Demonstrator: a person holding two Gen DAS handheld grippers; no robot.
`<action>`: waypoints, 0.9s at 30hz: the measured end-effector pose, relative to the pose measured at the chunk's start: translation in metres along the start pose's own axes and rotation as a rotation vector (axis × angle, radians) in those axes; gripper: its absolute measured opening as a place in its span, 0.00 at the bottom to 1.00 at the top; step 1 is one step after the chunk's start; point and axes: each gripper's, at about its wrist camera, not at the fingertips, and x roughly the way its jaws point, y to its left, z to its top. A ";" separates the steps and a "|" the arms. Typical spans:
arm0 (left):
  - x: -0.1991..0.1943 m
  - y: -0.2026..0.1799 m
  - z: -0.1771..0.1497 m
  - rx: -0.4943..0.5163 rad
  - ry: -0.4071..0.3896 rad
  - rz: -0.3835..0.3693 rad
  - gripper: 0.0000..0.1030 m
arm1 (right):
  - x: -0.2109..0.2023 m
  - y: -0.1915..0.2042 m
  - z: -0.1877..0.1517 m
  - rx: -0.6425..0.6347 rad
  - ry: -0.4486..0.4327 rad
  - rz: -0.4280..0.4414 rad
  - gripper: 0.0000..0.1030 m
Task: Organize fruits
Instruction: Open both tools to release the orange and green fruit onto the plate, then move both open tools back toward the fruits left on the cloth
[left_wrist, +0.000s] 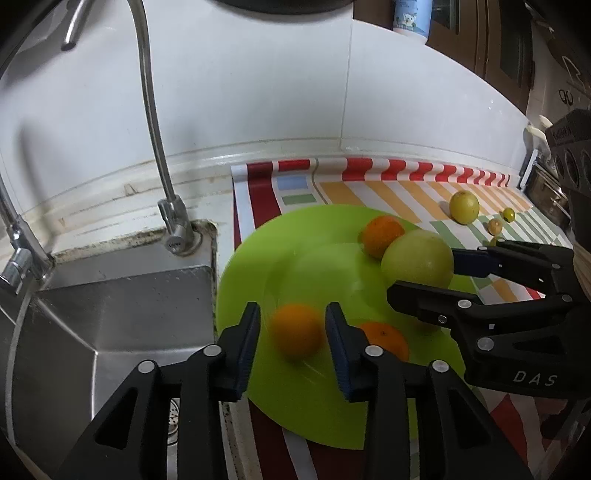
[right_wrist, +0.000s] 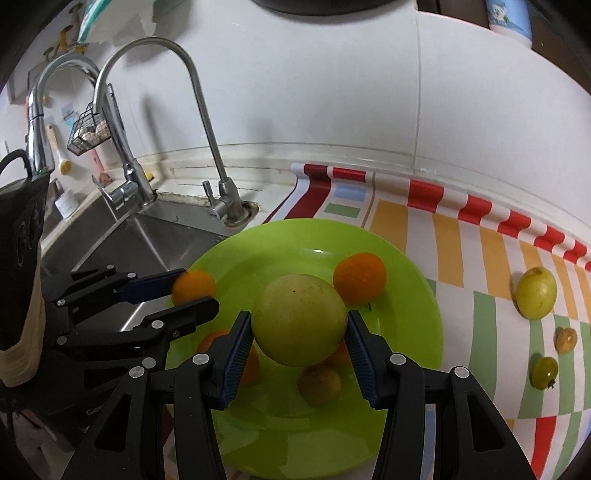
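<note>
A lime green plate (left_wrist: 314, 266) (right_wrist: 295, 243) lies on the striped mat beside the sink. My left gripper (left_wrist: 292, 308) (right_wrist: 195, 290) is open above its left part. A blurred orange (left_wrist: 295, 330) (right_wrist: 194, 286) sits between the pads with a gap on each side. My right gripper (right_wrist: 298, 315) (left_wrist: 423, 275) is shut on a large yellow-green fruit (right_wrist: 299, 319) (left_wrist: 417, 258), held above the plate. Two oranges (left_wrist: 382, 236) (left_wrist: 388, 339) and a small brownish fruit (right_wrist: 319, 384) rest on the plate.
A yellow fruit (right_wrist: 535, 291) and two small fruits (right_wrist: 567, 339) (right_wrist: 545, 373) lie on the mat (right_wrist: 450, 251) to the right. The steel sink (left_wrist: 129, 314) and a tall faucet (left_wrist: 151, 110) are on the left, with the white wall close behind.
</note>
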 end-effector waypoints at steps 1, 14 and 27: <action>-0.002 -0.001 0.001 0.003 -0.006 0.007 0.42 | -0.001 -0.001 0.000 0.007 -0.005 0.008 0.51; -0.054 -0.015 0.004 -0.014 -0.095 0.088 0.49 | -0.056 -0.006 -0.005 0.030 -0.127 -0.083 0.64; -0.101 -0.049 0.003 -0.047 -0.170 0.141 0.74 | -0.118 -0.015 -0.025 0.049 -0.215 -0.148 0.71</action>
